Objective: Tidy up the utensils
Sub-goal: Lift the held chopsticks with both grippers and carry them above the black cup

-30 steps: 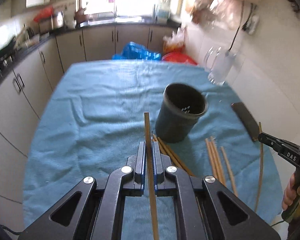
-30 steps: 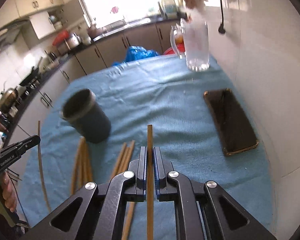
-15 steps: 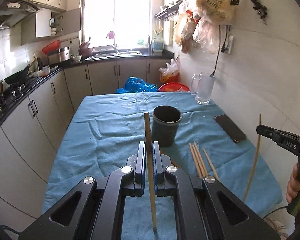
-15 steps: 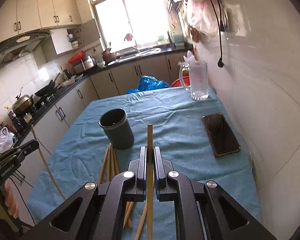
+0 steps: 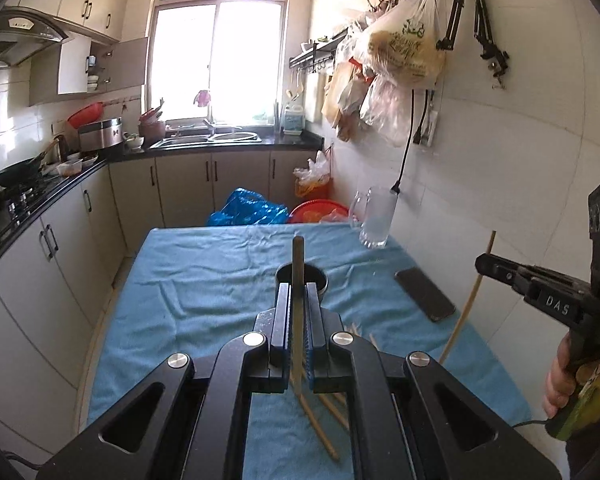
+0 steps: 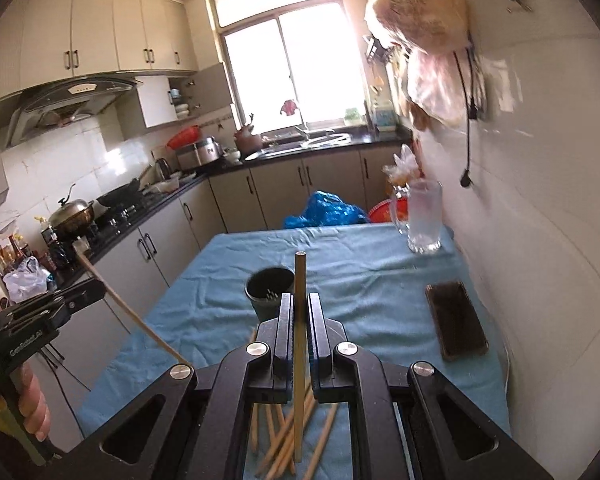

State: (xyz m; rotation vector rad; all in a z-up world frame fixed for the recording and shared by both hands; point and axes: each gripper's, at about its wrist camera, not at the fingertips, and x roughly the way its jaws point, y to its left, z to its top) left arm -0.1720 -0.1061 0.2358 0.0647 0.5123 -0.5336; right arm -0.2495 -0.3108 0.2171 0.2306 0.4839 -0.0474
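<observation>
Left wrist showed our left tongs [image 5: 298, 300] and right tongs [image 6: 299, 312] each pinching a chopstick [image 5: 298, 272] above the counter [image 5: 204, 280], cup [image 6: 270, 292] seemingly empty, loose sticks [image 6: 284, 436] remaining.

Right gripper [image 6: 299, 312] clamps an upright chopstick [image 6: 299, 344] above loose chopsticks [image 6: 284, 436] near the dark cup [image 6: 269, 292]

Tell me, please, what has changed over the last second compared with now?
Both grippers rose and tilted up from the blue cloth-covered table: left gripper and right gripper each still clamp one wooden chopstick. The dark round holder, loose chopsticks and black phone stayed put.
</observation>
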